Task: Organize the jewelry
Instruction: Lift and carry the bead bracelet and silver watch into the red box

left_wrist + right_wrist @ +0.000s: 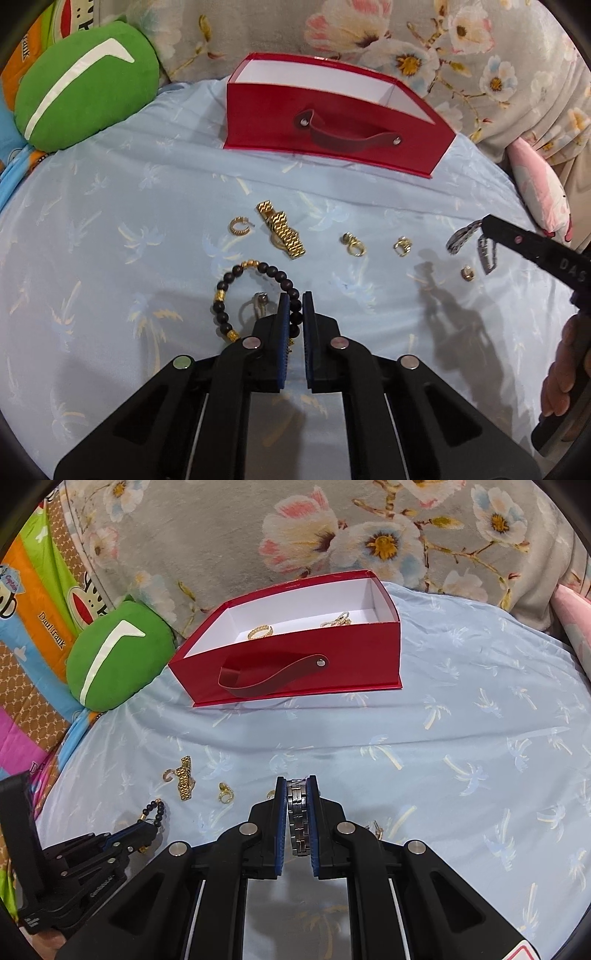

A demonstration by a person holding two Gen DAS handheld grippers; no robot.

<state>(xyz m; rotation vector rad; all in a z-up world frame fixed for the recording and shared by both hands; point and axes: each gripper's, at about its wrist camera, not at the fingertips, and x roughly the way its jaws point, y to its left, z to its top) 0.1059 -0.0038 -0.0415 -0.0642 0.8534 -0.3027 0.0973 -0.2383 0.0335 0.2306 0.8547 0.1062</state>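
- 2 grippers are working over a pale blue bedsheet (110,258), and loose jewelry is waiting in front of a red box (295,672).
- Right gripper (296,801) is clenching a silver link bracelet (297,812) between its blue pads, with the links running lengthwise between the fingers; in the left wrist view the same bracelet is hanging from that gripper, apparently just clear of the sheet.
- Left gripper (295,306) is nearly closed with a narrow gap showing, tips straddling a black bead bracelet (255,291); whether the pads are actually pinching the beads cannot be told.
- Red box is sitting open at the far side, well apart from both grippers, and already holding 2 gold pieces: a ring-like band (259,631) and a chain piece (338,620).
- Lying on the sheet: a gold watch band (282,229), a gold hoop (238,226), 3 small gold earrings or rings, and a silver ring (258,301) inside the bead loop.
- Step in hand, as judged: lifting the silver bracelet for transfer.
- Next move is calling for carrying it forward and left over the box rim, then releasing above the white floor.
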